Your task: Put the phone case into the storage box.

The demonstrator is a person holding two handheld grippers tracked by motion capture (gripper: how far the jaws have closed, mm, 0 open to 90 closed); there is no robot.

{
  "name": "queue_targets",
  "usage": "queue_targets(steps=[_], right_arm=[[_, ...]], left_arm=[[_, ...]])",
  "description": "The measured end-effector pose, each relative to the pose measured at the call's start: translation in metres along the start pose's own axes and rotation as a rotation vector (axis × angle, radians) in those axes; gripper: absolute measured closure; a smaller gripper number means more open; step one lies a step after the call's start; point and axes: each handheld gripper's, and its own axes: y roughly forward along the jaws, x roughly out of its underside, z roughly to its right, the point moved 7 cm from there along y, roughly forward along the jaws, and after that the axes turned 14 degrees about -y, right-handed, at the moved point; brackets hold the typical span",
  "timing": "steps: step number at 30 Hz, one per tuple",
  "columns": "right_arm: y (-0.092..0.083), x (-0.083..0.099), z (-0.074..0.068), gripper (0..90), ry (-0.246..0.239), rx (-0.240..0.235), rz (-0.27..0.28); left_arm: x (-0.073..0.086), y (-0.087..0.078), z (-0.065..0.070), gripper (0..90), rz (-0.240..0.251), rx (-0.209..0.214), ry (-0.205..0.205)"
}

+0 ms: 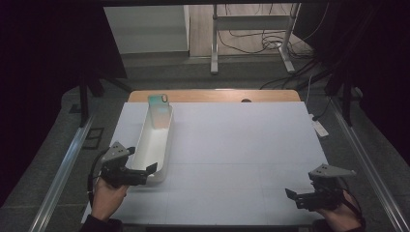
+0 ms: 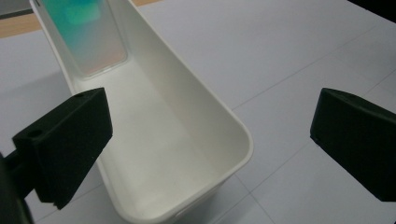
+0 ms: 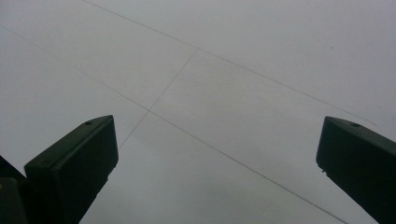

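A long white tray (image 1: 144, 140) lies lengthwise on the left side of the white table. A phone with a teal-to-peach case (image 1: 159, 110) leans against the tray's far end, also seen in the left gripper view (image 2: 88, 37). My left gripper (image 1: 147, 173) is open at the tray's near end, its jaws set wide either side of the near rim (image 2: 243, 140). My right gripper (image 1: 293, 195) is open near the table's front right corner, over bare tabletop (image 3: 210, 93), with nothing between its jaws.
The white table top (image 1: 241, 145) stretches between the two grippers. A wooden strip (image 1: 217, 95) runs along the far edge. Beyond it stand a metal frame (image 1: 251, 34) and floor cables (image 1: 270, 41). Metal rails (image 1: 63, 169) flank the table on both sides.
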Motion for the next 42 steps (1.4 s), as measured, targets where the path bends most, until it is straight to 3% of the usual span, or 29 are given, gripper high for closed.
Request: queue_targets(steps=[22, 42], right_arm=[[0.000, 0.000, 0.000, 0.0, -0.001, 0.004, -0.003], [0.000, 0.000, 0.000, 0.0, -0.003, 0.006, -0.005]], left_arm=[[0.027, -0.021, -0.007, 0.0, -0.013, -0.063, -0.014], [0.049, -0.029, -0.009, 0.0, -0.068, -0.120, -0.005]])
